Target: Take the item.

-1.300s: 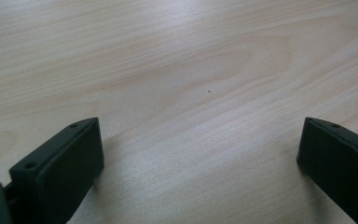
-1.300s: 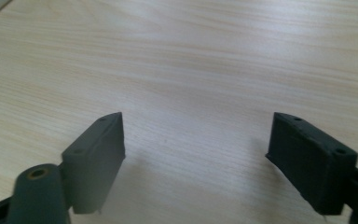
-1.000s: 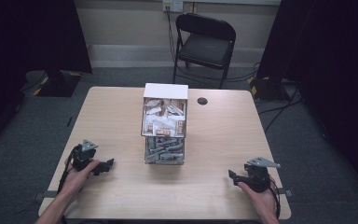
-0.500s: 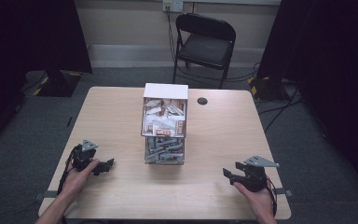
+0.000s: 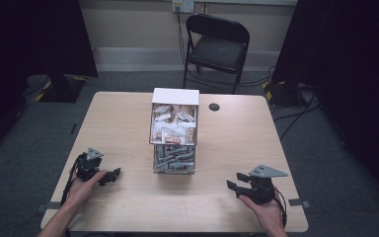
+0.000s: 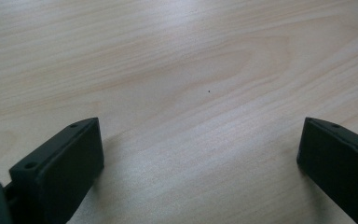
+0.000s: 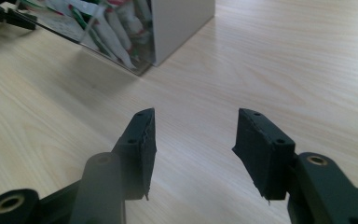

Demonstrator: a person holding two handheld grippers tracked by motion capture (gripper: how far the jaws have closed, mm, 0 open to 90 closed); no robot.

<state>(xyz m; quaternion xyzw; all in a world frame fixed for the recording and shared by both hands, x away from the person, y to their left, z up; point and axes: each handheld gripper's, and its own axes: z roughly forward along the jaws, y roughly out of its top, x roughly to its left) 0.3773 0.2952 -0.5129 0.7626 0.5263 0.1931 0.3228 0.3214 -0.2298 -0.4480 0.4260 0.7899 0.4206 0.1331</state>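
Hands rest low on the table (image 5: 128, 133), left hand-held gripper (image 5: 109, 176) wide open, right hand-held gripper (image 5: 233, 186) closing (both empty).

a light wood table (image 5: 128, 113) stands on grey carpet (image 5: 34, 148). a black folding chair (image 5: 218, 47) sits behind it against a beige wall (image 5: 133, 22) with an outlet (image 5: 182, 5). dark curtains (image 5: 29, 34) hang at both sides, and cables (image 5: 296, 116) run across the floor at right.

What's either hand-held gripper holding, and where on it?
Nothing: left hand-held gripper and right hand-held gripper both gape over bare table; the right's jaws have just been closing.
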